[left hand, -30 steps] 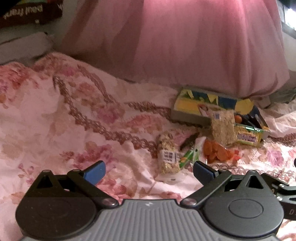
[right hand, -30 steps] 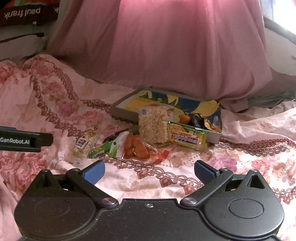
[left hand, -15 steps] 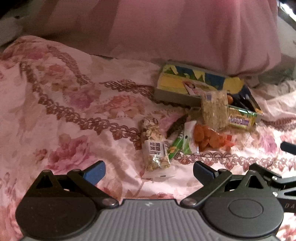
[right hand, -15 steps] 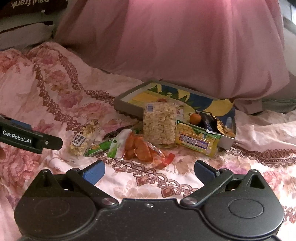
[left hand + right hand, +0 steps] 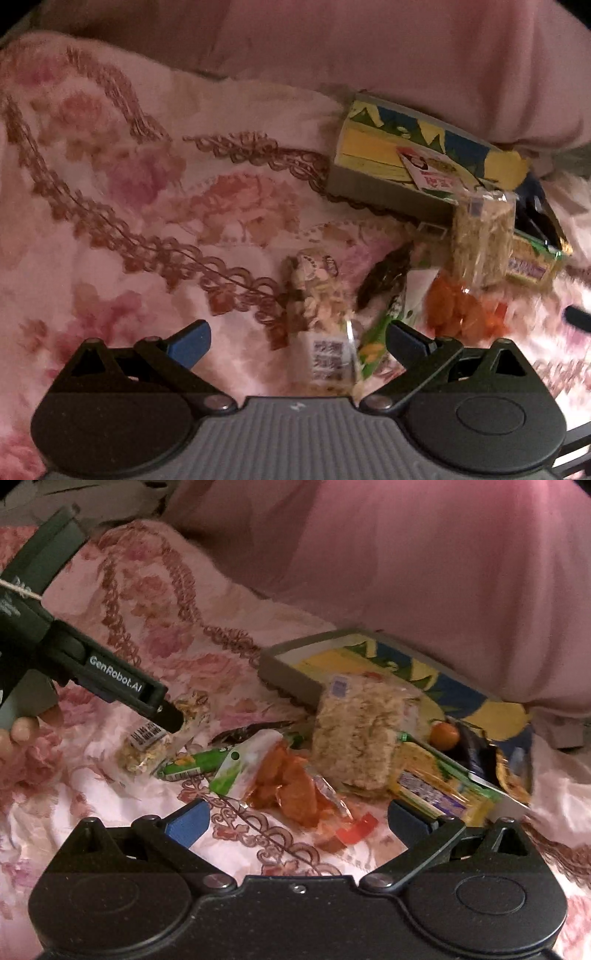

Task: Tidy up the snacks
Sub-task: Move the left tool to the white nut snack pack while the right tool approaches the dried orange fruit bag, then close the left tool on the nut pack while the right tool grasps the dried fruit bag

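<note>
Snacks lie on a flowered pink bedspread in front of a grey tray [image 5: 284,664] with a yellow and blue picture inside. My left gripper [image 5: 297,341] is open, with a clear bag of nuts [image 5: 321,317] between its fingers; the same nut bag [image 5: 147,742] shows under its tip in the right wrist view. My right gripper [image 5: 297,821] is open just short of an orange snack bag [image 5: 288,786]. A green packet [image 5: 192,764], a rice cracker pack [image 5: 354,738] and a yellow-green bar [image 5: 439,786] lie around it.
A big pink pillow [image 5: 424,565] rises behind the tray. A small orange fruit [image 5: 445,734] and dark wrappers [image 5: 476,753] sit in the tray's right end. A dark brown packet [image 5: 384,277] lies among the snacks. Bare bedspread [image 5: 110,221] spreads to the left.
Both grippers have moved forward and down toward the snacks. My left gripper now straddles the nut bag. My right gripper has closed in on the orange snack bag.
</note>
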Tool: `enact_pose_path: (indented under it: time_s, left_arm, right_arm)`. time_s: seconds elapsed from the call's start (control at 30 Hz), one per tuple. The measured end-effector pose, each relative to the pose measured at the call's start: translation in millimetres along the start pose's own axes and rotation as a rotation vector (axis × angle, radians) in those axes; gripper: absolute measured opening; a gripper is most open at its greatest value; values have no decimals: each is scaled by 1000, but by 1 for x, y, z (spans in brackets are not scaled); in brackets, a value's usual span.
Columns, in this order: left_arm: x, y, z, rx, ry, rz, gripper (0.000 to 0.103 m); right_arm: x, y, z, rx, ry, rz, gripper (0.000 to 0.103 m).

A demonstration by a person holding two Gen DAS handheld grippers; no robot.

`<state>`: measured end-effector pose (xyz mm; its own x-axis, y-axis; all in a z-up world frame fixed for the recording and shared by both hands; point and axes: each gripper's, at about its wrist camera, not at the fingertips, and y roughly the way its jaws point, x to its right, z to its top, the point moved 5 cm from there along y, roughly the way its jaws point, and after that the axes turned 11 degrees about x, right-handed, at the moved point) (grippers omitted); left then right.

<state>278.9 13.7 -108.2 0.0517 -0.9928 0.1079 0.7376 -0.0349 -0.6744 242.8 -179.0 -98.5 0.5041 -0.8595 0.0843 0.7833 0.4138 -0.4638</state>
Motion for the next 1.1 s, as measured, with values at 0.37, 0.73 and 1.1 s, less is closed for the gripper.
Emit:
enact_pose_path:
  time_s: [0.37,0.73,1.1]
  left_arm:
    - [3,15,-7,51,85,-78,99]
    - [0,26,-14,-8,23,-121,58]
    - [2,29,-16,-3,20,-123,49]
  right_arm:
    - [7,45,-11,-44,16,5,89]
    - [-3,62,-16,-65,-94,12,88]
    - [-4,68,-19,-62,-49,40,86]
